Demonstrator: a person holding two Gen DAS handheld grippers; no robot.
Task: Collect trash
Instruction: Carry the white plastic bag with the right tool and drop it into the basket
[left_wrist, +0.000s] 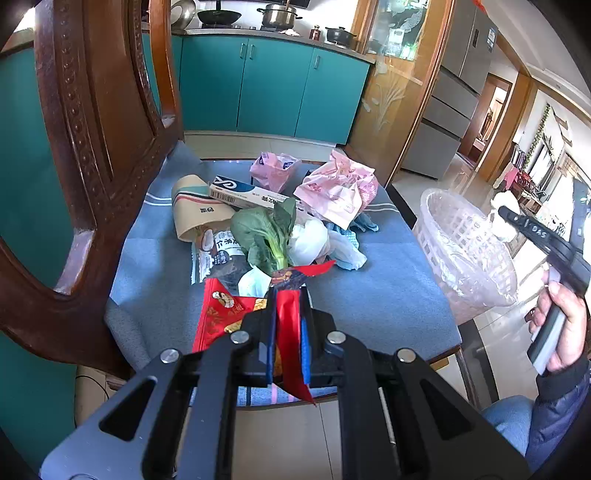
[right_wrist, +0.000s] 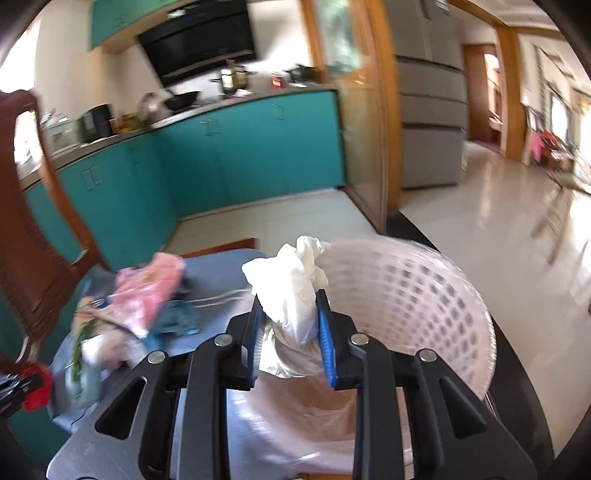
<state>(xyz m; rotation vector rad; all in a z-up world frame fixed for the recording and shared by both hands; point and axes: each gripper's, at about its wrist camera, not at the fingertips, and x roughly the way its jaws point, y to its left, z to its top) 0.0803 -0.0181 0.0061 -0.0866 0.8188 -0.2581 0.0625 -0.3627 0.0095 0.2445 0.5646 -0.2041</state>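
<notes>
1. Nearest us, our left gripper (left_wrist: 288, 295) is clamped on a red wrapper (left_wrist: 221, 317), pinning its edge above the cloth (left_wrist: 369, 295);
2. Our right gripper (right_wrist: 290, 306) squeezes a white wad (right_wrist: 291, 288), held over the basket (right_wrist: 424, 295), probably ready for dropping, though that view is blurred;
3. Beyond, a leaf (left_wrist: 269, 232), a box (left_wrist: 243, 194) and pink bags (left_wrist: 340, 188) wait on the cloth.
</notes>
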